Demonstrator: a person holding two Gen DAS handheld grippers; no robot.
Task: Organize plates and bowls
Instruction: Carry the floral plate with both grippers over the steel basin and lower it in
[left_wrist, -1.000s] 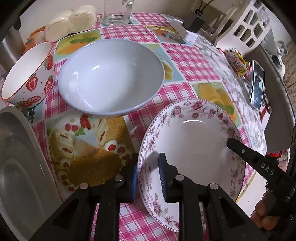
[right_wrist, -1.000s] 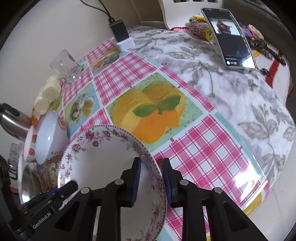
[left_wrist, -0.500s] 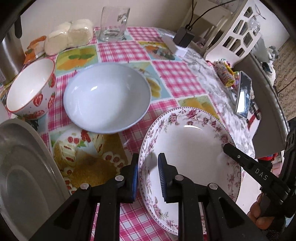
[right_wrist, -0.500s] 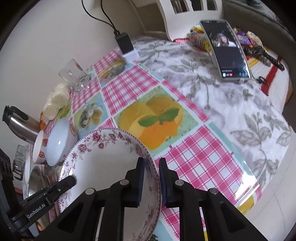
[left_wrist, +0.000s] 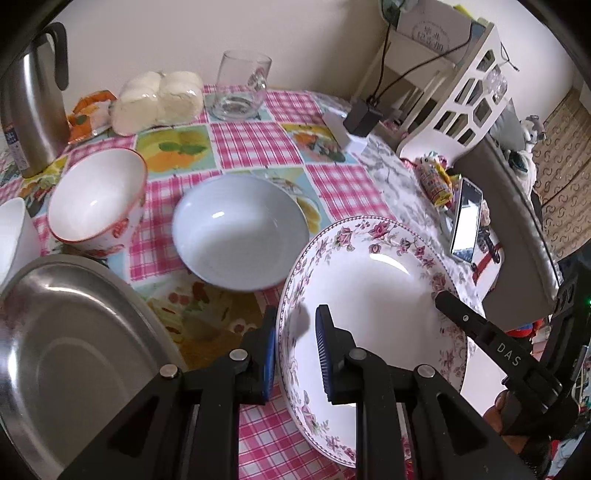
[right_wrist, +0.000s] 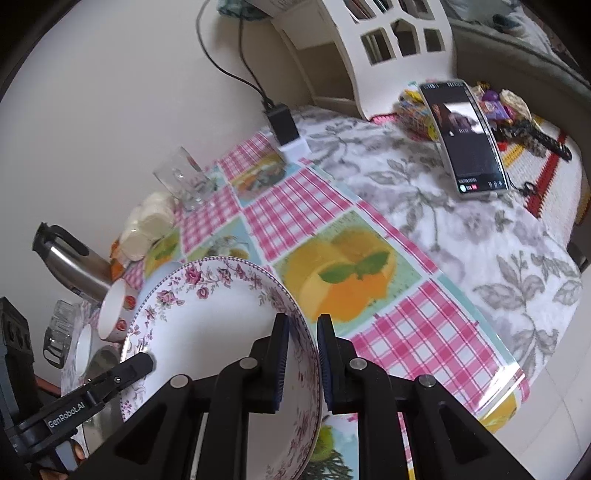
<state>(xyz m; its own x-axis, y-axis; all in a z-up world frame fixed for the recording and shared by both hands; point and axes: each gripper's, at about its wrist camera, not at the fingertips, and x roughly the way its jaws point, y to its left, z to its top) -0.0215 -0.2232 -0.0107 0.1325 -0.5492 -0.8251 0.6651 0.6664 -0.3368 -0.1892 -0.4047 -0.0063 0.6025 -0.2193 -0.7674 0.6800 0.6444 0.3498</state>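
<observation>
Above the table (left_wrist: 258, 144), each claw, left claw (left_wrist: 295, 350) and right claw (right_wrist: 300, 360), pinches the flowery plate's (left_wrist: 369, 280) rim, probably lifting it evenly.

plate (left_wrist: 373, 291) rim sits between left claw (left_wrist: 295, 354) pads, bowl (left_wrist: 240, 230) just ahead of them, cup (left_wrist: 96, 201) ahead-left, tray (left_wrist: 70, 354) left, phone (left_wrist: 467, 219) ahead-right.
</observation>
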